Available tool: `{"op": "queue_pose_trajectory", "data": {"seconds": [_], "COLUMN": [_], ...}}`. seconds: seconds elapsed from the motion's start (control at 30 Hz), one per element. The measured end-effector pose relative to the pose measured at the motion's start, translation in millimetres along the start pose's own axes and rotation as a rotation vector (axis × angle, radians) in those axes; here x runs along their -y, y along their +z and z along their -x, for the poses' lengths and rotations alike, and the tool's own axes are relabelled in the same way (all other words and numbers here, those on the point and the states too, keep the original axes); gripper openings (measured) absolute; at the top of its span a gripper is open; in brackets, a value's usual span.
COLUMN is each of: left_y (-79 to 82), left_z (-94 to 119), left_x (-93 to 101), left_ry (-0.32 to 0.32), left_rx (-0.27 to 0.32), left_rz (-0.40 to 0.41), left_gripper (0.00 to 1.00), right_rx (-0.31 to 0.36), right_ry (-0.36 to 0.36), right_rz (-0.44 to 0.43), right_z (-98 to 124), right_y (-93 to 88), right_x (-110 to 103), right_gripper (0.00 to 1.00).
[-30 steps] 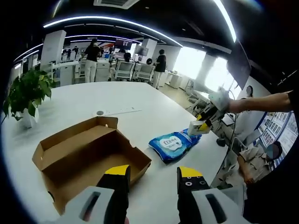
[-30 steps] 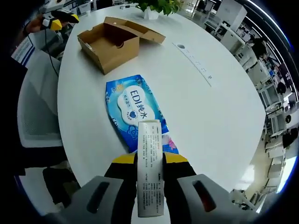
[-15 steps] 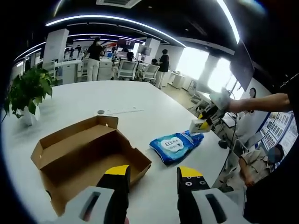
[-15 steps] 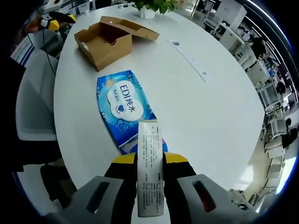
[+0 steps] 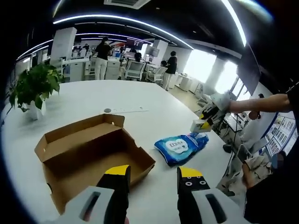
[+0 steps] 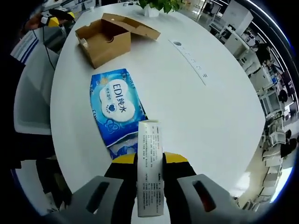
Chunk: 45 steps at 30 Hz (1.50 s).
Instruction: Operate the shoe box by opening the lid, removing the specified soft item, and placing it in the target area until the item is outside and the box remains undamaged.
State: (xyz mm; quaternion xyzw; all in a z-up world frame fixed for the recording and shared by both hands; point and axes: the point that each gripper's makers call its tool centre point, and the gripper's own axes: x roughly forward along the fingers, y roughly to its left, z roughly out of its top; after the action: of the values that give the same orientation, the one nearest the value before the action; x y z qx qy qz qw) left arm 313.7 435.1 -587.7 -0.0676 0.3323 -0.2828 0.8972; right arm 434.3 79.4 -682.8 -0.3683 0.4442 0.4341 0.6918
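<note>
The brown cardboard shoe box (image 5: pixel 88 149) lies open and empty on the white table, its lid folded back. To its right a blue pack of wet wipes (image 5: pixel 180 147) lies flat on the table. My left gripper (image 5: pixel 153 179) is open above the box's near corner, with nothing between its jaws. My right gripper (image 6: pixel 149 158) is shut on a slim white printed carton (image 6: pixel 150 140) and hovers over the near end of the wipes pack (image 6: pixel 114 105). The left gripper view has the right gripper (image 5: pixel 203 122) in a gloved hand. The box (image 6: pixel 105 39) lies beyond the pack.
A potted plant (image 5: pixel 32 88) stands at the table's far left. A long white power strip (image 5: pixel 124 110) lies behind the box. A grey chair (image 6: pixel 32 102) sits by the table edge. People stand at desks (image 5: pixel 102 53) far back.
Both views have shifted a little with the hands. The right gripper stays shut on the carton over the pack's end. Box and pack lie where they were.
</note>
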Motion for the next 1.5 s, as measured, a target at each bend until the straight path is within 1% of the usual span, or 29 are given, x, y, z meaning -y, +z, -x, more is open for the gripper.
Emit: {"op": "queue_pose_trajectory", "data": {"seconds": [0.1, 0.27, 0.4, 0.53, 0.73, 0.9, 1.1, 1.3, 1.5], "left_y": [-1.5, -6.4, -8.2, -10.5, -14.8, -15.4, -13.9, -12.7, -11.3], "left_z": [1.4, 3.7, 6.6, 9.5, 14.1, 16.0, 16.8, 15.0, 9.8], "left_x": [-0.5, -2.9, -5.0, -6.5, -9.7, -13.6, -16.0, -19.4, -19.1], "left_ry": [0.013, 0.035, 0.057, 0.077, 0.109, 0.129, 0.146, 0.152, 0.147], "left_rx": [0.003, 0.001, 0.006, 0.008, 0.004, 0.0, -0.005, -0.014, -0.023], "left_rz": [0.009, 0.024, 0.04, 0.052, 0.069, 0.077, 0.08, 0.083, 0.077], "left_gripper": [0.4, 0.4, 0.4, 0.4, 0.4, 0.4, 0.4, 0.4, 0.4], "right_rx": [-0.017, -0.027, -0.048, -0.057, -0.052, -0.056, -0.066, -0.074, -0.096], "right_ry": [-0.001, 0.007, 0.014, 0.021, 0.036, 0.053, 0.072, 0.09, 0.099], "right_rz": [0.05, 0.087, 0.141, 0.174, 0.197, 0.222, 0.231, 0.238, 0.245], "right_z": [-4.3, -12.6, -21.7, -31.5, -44.1, -55.4, -67.1, -73.3, -80.0], "right_y": [-0.8, -1.6, -5.1, -5.6, 0.4, 1.4, -1.5, -5.3, -14.7], "right_x": [4.9, 10.4, 13.2, 18.2, 23.9, 25.5, 26.8, 25.9, 25.9], "right_gripper": [0.18, 0.18, 0.18, 0.18, 0.18, 0.18, 0.18, 0.18, 0.18]}}
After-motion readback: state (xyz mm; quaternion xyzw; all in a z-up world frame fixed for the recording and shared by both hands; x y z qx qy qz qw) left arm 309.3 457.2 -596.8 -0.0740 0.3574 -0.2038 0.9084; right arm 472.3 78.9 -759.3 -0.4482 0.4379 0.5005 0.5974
